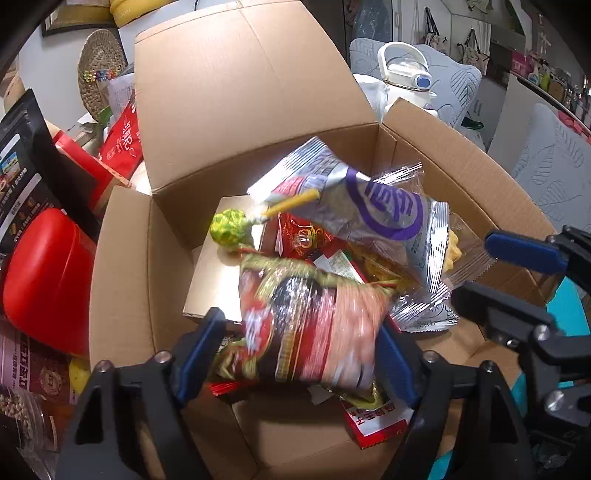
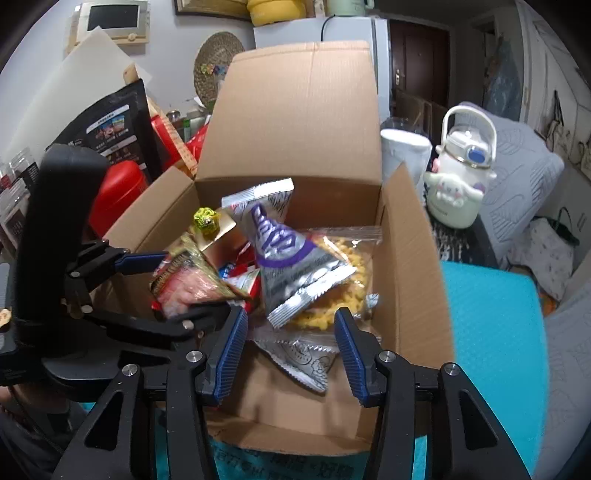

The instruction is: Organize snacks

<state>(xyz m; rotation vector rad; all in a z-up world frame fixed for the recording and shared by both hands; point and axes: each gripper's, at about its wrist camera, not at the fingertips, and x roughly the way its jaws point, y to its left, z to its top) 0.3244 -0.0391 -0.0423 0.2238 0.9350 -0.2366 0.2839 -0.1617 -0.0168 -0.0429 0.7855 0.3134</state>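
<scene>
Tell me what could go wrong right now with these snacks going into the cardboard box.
1. The red snack pack sits blurred between the left gripper fingers above the pile; it may tumble onto the lollipop.
2. The silver and purple bag leans steeply on the yellow crisps bag and may slide down.
3. The two grippers crowd together over the cardboard box; the right gripper could bump the left.

A pale wall is seen at the back, with a small screen panel mounted on it and a round woven mat leaned against it. A white fridge is set beside a dark brown door. To the right, grey quilted cushions with a leaf pattern are seen, and a teal surface is spread below them. The room is evenly lit.
</scene>
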